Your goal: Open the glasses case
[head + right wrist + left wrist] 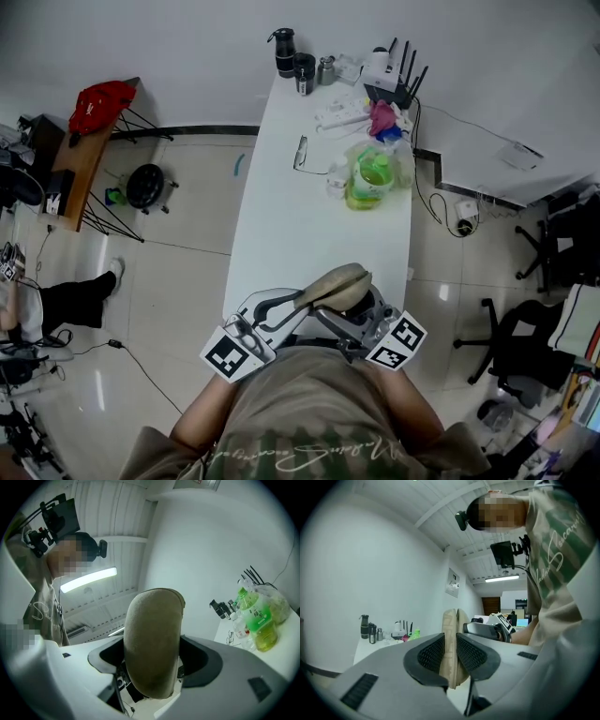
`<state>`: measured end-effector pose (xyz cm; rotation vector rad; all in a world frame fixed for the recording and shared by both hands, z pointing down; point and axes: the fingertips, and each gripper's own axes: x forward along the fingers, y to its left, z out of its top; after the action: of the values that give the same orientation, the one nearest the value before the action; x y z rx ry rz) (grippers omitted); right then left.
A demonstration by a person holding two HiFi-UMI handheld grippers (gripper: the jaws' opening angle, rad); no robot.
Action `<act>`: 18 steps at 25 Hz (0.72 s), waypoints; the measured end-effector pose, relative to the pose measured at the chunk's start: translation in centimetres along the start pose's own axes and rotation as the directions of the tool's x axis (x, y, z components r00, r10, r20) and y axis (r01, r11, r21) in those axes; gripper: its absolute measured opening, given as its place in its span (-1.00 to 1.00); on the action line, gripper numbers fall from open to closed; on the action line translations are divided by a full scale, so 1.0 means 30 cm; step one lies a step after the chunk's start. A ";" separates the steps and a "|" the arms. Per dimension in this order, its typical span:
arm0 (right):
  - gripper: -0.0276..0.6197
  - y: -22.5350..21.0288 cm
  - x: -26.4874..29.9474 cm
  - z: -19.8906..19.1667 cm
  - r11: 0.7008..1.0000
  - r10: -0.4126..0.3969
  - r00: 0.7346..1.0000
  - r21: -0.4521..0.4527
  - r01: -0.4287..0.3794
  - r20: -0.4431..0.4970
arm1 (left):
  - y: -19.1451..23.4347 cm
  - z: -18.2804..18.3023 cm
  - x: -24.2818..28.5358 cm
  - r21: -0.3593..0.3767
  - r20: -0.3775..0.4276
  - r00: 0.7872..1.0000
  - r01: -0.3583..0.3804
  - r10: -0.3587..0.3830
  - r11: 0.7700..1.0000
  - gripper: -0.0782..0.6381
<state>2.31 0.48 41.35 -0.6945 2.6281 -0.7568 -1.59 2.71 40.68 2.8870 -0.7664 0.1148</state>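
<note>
Two tools are on the glasses case point(336, 284) at once, holding it up between them above the near end of the table point(281, 225). My left tool point(286, 309) is narrowed onto the case's thin edge, pressing from either side of the seam. My right tool point(354, 314) stands wider, closed across the width of the tan shell. I judge the task barely begun — the seam shows only as a dark line, the two halves lie close together, and I cannot tell whether they have parted at all. What is left is to draw the lid away from the base. Of writing there is little: the green bottle point(372, 178) far ahead of the tools bears a label too small to read, the cursive line across my shirt point(309, 412) I cannot make out, and the case itself shows no brand.
</note>
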 end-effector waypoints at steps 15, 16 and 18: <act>0.19 0.011 -0.002 0.000 0.980 -0.001 0.998 -0.198 -0.010 -0.059 | -0.009 0.026 0.025 0.185 0.020 0.999 -0.043 0.040 0.982 -0.52; 0.19 0.018 -0.003 0.006 0.980 0.014 0.999 -0.199 -0.024 -0.051 | -0.013 0.022 0.020 0.151 0.023 0.999 -0.034 0.031 0.988 -0.52; 0.19 0.027 -0.005 0.014 0.978 0.035 0.998 -0.203 -0.043 -0.043 | -0.013 -0.002 0.009 0.043 0.002 0.999 -0.035 0.035 0.998 -0.52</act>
<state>2.31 0.99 40.58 -0.6854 2.7732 -0.4993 -1.18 2.92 40.73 2.9142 -0.8254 0.1357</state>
